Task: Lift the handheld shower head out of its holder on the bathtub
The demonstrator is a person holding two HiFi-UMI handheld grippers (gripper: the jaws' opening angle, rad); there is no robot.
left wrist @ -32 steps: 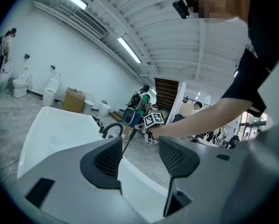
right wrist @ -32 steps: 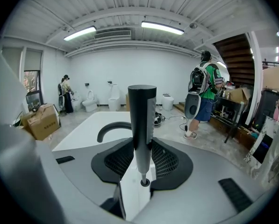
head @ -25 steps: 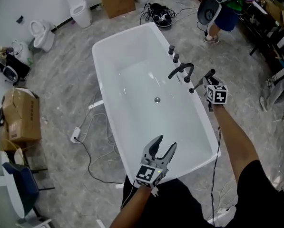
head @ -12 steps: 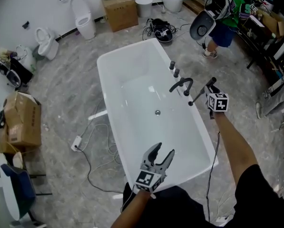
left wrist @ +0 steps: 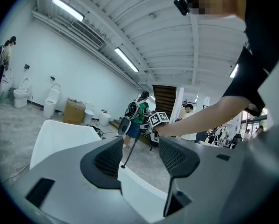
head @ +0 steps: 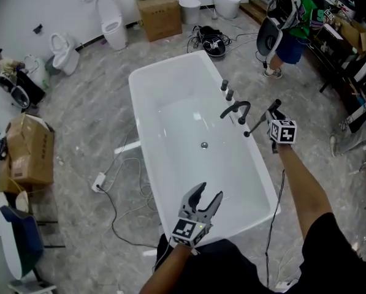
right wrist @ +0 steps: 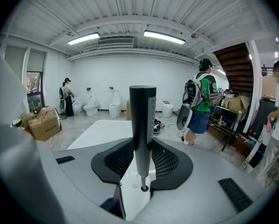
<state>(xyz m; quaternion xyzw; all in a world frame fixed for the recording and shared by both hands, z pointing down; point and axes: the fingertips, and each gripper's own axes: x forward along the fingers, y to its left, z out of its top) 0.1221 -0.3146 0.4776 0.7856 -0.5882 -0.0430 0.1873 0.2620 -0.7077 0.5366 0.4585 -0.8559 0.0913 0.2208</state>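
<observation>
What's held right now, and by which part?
The right gripper grips the shower head by its lower shaft, just above the narrow end; the left gripper is open and empty.

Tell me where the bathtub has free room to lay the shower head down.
The tub floor is bare around the drain; the left rim is free. Crowded: the right rim by the knobs, faucet and right gripper holding the shower head.

The grey marbled floor point(head: 91, 121) is carrying a white bathtub point(head: 176, 127) at the centre, with a cardboard box point(head: 29, 155) sitting at nine o'clock, another box point(head: 161, 14) at twelve, a toilet point(head: 112, 23) standing at eleven (near the wall), and a power strip point(head: 99, 179) lying at eight, trailing cable.
</observation>
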